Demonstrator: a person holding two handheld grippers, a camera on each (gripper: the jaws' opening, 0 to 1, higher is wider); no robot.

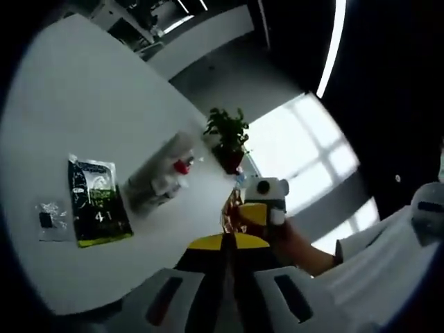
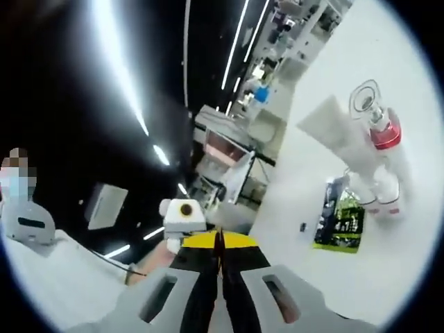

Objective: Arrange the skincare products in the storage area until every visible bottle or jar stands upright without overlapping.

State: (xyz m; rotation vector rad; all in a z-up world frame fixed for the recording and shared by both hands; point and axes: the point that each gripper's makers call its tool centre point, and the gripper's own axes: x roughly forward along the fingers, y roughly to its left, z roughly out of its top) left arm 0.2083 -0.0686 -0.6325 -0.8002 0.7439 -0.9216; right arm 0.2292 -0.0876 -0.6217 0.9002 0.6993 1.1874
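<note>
On the white table (image 1: 83,104) several skincare products (image 1: 161,175) lie close together, touching one another, one with a red cap (image 1: 183,166). A green and black sachet (image 1: 97,202) lies flat beside them. My left gripper (image 1: 225,239) is shut with nothing in it, held well away from them. In the right gripper view the same group shows as a white tube (image 2: 331,128), a red-capped bottle (image 2: 385,135) and white bottles (image 2: 386,191), with the sachet (image 2: 340,218) below. My right gripper (image 2: 219,239) is shut and holds nothing, far from the group.
A small clear packet (image 1: 50,220) lies left of the sachet. A potted plant (image 1: 227,139) stands at the table's far edge. The right gripper (image 1: 267,198) sits in a hand beside my left jaws, and the left gripper (image 2: 184,216) appears in the right gripper view. Shelving (image 2: 229,159) stands beyond the table.
</note>
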